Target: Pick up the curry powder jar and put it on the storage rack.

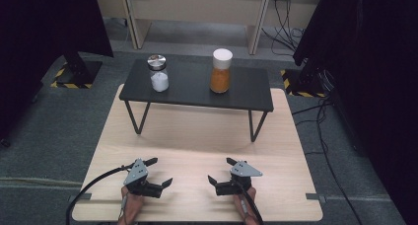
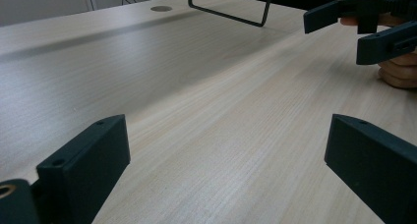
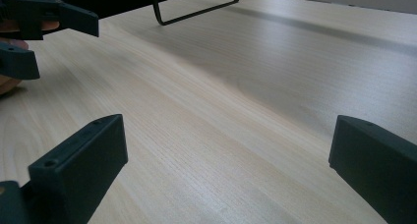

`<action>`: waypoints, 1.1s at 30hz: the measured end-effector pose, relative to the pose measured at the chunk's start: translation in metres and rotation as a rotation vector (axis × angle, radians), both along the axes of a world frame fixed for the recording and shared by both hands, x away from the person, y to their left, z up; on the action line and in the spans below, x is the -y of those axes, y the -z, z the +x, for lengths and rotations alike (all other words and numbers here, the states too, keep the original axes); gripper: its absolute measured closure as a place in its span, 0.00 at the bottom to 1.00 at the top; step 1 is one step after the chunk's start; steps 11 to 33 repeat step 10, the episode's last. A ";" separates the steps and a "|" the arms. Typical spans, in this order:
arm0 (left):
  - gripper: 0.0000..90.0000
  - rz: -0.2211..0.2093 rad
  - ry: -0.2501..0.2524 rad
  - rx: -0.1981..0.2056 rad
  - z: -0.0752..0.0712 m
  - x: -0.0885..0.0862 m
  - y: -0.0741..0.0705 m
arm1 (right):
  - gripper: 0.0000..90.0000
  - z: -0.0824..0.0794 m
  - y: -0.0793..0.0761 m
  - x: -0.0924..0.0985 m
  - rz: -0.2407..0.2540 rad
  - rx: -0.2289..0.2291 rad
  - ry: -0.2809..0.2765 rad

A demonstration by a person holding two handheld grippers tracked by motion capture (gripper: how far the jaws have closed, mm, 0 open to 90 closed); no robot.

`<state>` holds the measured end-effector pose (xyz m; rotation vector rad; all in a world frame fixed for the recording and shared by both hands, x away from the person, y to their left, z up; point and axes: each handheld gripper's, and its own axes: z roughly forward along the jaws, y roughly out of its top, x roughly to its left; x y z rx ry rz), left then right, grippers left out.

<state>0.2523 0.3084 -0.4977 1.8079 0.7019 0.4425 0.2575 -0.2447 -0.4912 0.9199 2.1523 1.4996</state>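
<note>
Left gripper (image 1: 161, 171), right gripper (image 1: 220, 170): jaws apart, empty, on wooden table (image 1: 197, 136).

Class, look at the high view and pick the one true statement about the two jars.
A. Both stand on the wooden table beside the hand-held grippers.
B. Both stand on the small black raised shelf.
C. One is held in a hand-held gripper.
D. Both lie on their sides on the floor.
B: the jar of white powder and the jar of orange powder stand upright on the black shelf, far from both open hand-held grippers.
</note>
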 end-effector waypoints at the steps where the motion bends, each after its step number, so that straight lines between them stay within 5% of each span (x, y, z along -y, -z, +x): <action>1: 0.03 0.000 0.000 0.000 0.000 0.000 0.000 | 0.01 0.000 0.000 0.000 -0.001 0.000 0.000; 33: 0.03 0.000 -0.002 -0.002 0.000 0.000 0.000 | 0.01 -0.001 0.001 0.001 0.012 -0.002 0.008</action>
